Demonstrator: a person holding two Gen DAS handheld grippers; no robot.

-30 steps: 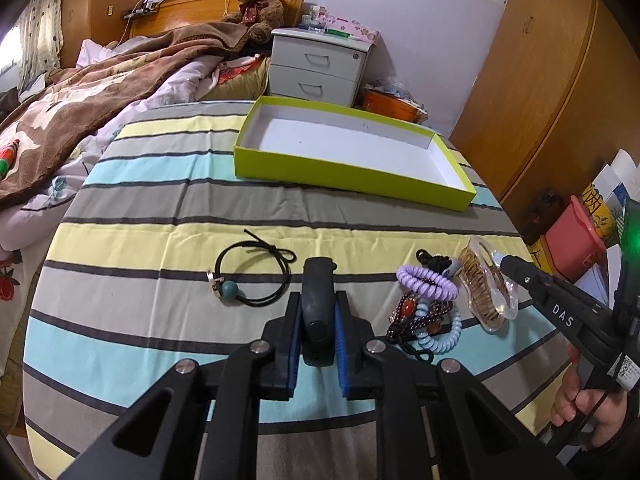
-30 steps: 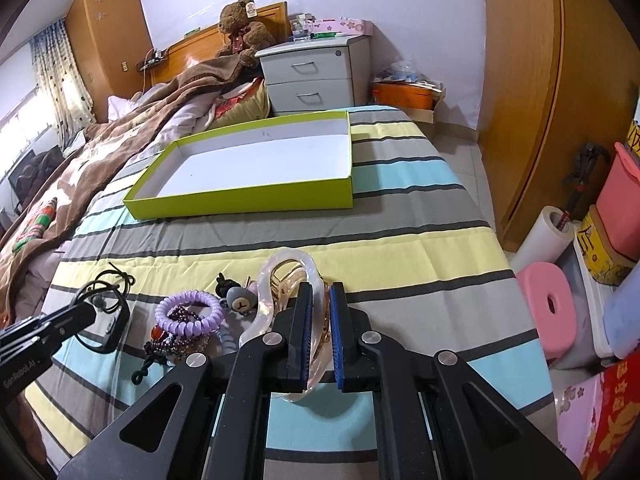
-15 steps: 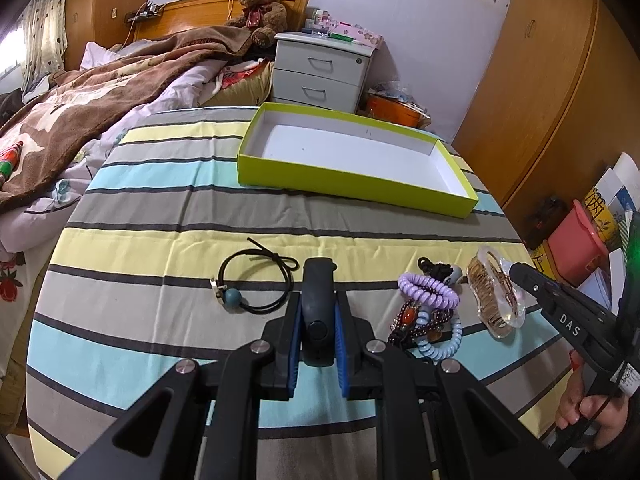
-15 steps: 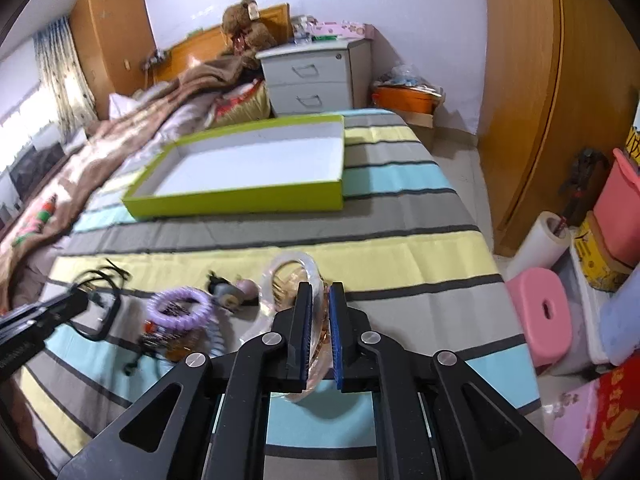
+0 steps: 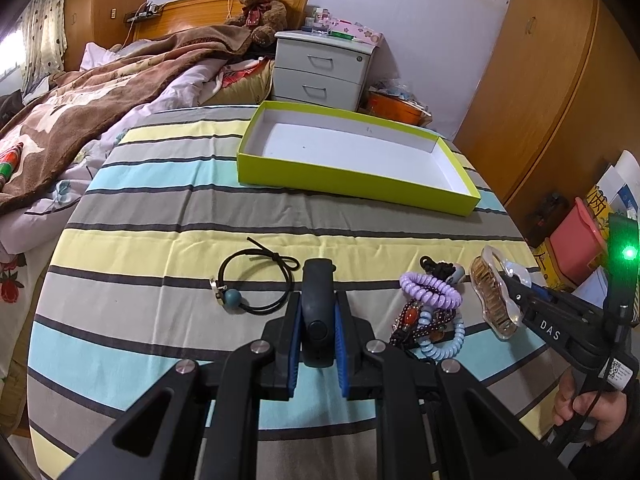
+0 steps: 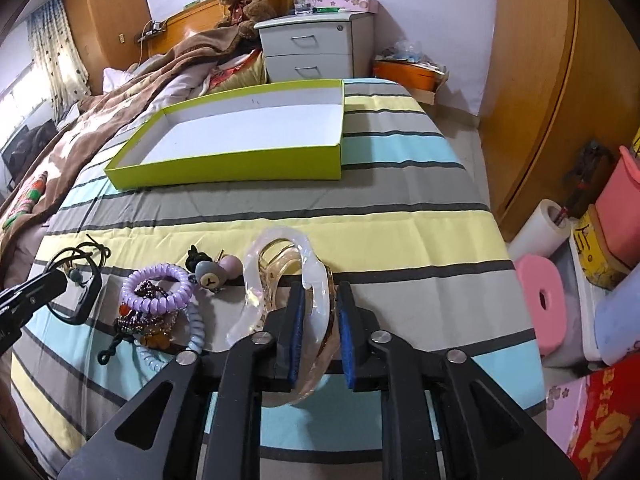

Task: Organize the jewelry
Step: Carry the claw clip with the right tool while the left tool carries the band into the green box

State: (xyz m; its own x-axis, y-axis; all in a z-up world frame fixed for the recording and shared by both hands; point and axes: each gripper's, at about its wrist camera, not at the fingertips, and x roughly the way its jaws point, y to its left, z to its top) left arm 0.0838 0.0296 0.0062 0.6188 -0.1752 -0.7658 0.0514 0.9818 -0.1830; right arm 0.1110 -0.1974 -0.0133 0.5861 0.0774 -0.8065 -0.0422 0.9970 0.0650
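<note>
My left gripper (image 5: 318, 300) is shut on a black wristband (image 5: 318, 312), low over the striped cloth. Left of it lies a black cord bracelet (image 5: 256, 284) with a teal bead. To its right a purple spiral tie (image 5: 430, 290) rests on a heap of beaded bracelets (image 5: 420, 320). The jaws of my right gripper (image 6: 320, 316) are opening, and a clear hair claw (image 6: 280, 280) lies between them on the cloth with a small gap at the right pad. An empty lime-green box (image 6: 224, 168) stands farther back. A bear hair tie (image 6: 210, 276) sits beside the claw.
A bed with a brown blanket (image 5: 80, 104) borders the table on the left, and a grey nightstand (image 5: 320, 72) stands behind the box. Right of the table edge are a pink stool (image 6: 540, 300), a pink bin (image 6: 616, 208) and a wooden wardrobe (image 6: 540, 80).
The right jaws have spread apart around the hair claw, which they had pinched before. The left gripper and its wristband have kept still.
</note>
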